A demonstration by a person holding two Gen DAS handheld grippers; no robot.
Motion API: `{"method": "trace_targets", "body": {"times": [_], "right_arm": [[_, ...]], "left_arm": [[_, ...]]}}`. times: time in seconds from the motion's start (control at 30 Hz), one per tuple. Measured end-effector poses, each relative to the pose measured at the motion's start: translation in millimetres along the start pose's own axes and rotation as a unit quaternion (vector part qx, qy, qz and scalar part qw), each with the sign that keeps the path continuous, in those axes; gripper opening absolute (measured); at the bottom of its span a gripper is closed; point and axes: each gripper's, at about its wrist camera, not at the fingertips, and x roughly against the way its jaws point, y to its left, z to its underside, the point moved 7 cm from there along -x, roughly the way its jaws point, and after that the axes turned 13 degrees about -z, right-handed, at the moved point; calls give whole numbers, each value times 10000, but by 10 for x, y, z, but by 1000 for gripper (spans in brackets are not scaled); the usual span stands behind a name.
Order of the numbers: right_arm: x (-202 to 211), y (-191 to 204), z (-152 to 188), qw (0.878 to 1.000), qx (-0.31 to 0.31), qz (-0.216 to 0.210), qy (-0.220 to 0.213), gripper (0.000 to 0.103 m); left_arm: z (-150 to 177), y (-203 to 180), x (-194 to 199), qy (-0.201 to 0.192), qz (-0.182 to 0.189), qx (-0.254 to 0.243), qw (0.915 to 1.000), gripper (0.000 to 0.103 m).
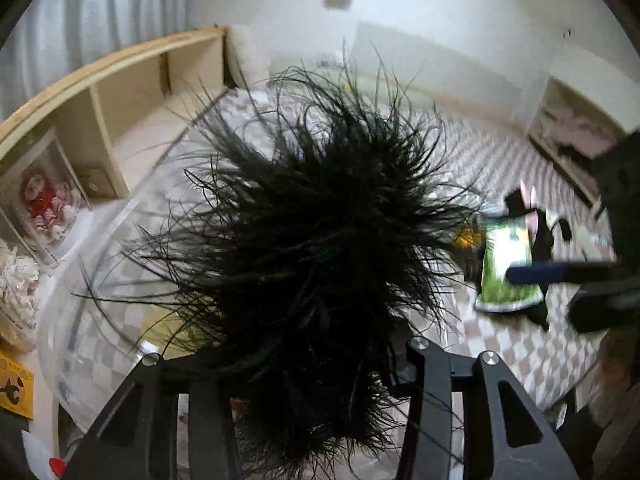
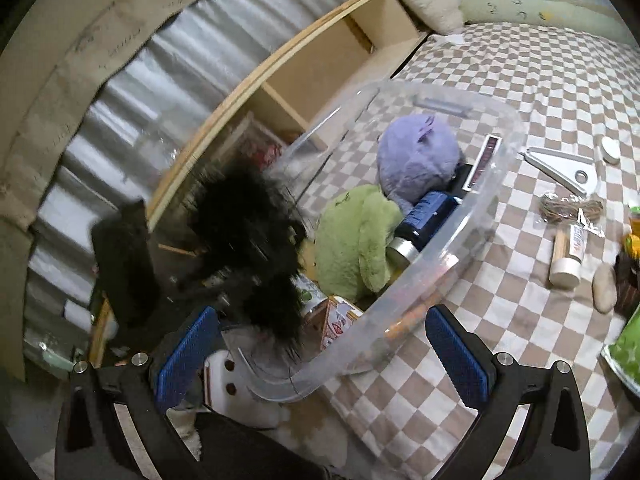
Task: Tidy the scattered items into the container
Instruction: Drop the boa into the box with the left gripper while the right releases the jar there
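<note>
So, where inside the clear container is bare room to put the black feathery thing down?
The far end of the clear container, beyond the purple plush, shows bare floor. The near end is crowded: green plush, blue can, small box. The black feathery thing is held at its left edge.

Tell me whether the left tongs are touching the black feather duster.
Touching. The left wrist view shows the left tongs closed on the black feather duster, its plumes spreading out from between the fingers.

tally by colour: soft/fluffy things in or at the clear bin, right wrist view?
Purple plush, in the bin: 1
Green plush, in the bin: 1
Black feathery item, at the bin's far rim: 1
Total: 3
</note>
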Motion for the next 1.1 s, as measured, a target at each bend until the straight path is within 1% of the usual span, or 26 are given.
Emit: {"method": "trace_targets", "body": {"times": [0.13, 0.2, 0.23, 0.27, 0.3, 0.37, 0.4, 0.47, 0.53, 0.6, 0.67, 0.73, 0.8, 0.9, 1.0, 1.03, 1.07, 1.1], "right_arm": [[100, -54, 9, 10000, 13, 82, -55, 103], [133, -82, 28, 10000, -38, 45, -73, 103], [159, -93, 43, 10000, -56, 31, -72, 103], [167, -95, 52, 10000, -59, 26, -63, 103], [179, -96, 67, 10000, -54, 28, -51, 103], [172, -94, 89, 10000, -48, 19, -28, 103], [177, -89, 95, 10000, -51, 10, -27, 103], [193, -91, 102, 10000, -59, 6, -41, 103], [214, -90, 96, 10000, -59, 7, -67, 103], [237, -94, 91, 9999, -81, -9, -102, 103], [251, -102, 101, 9999, -98, -14, -113, 103], [266, -118, 114, 9999, -109, 1, -105, 103], [289, -140, 129, 9999, -124, 12, -101, 103], [345, -175, 143, 9998, -141, 36, -164, 103], [397, -184, 141, 9996, -36, 62, -259, 103], [422, -181, 138, 9995, 21, 89, -315, 103], [441, -174, 133, 9993, 68, 91, -365, 103], [465, -165, 126, 9990, 120, 94, -430, 103]], "left_arm": [[139, -162, -86, 266, 43, -334, 9991, 45], [212, -267, -124, 459, 189, -442, 9978, 46], [250, -313, -135, 549, 253, -471, 9971, 51], [258, -359, -135, 599, 300, -504, 9965, 61], [256, -382, -119, 597, 302, -527, 9964, 66], [214, -345, -47, 446, 202, -487, 9976, 81], [182, -308, -6, 352, 219, -393, 9984, 82], [66, -167, 106, 96, 269, -43, 9996, 82], [-57, -14, 174, -130, 149, 321, 9993, 82], [-129, 103, 169, -207, -10, 547, 9983, 82], [-156, 170, 111, -167, -176, 596, 9979, 82], [-146, 201, 41, -97, -402, 533, 9977, 82], [-156, 183, -17, -35, -520, 453, 9976, 82], [-157, 129, -23, -35, -440, 455, 9980, 82], [-169, 33, 50, -152, -297, 464, 9984, 82], [-173, -12, 73, -201, -254, 458, 9984, 84], [-181, -44, 97, -252, -229, 454, 9984, 94], [-197, -75, 126, -334, -210, 462, 9982, 99]]}}
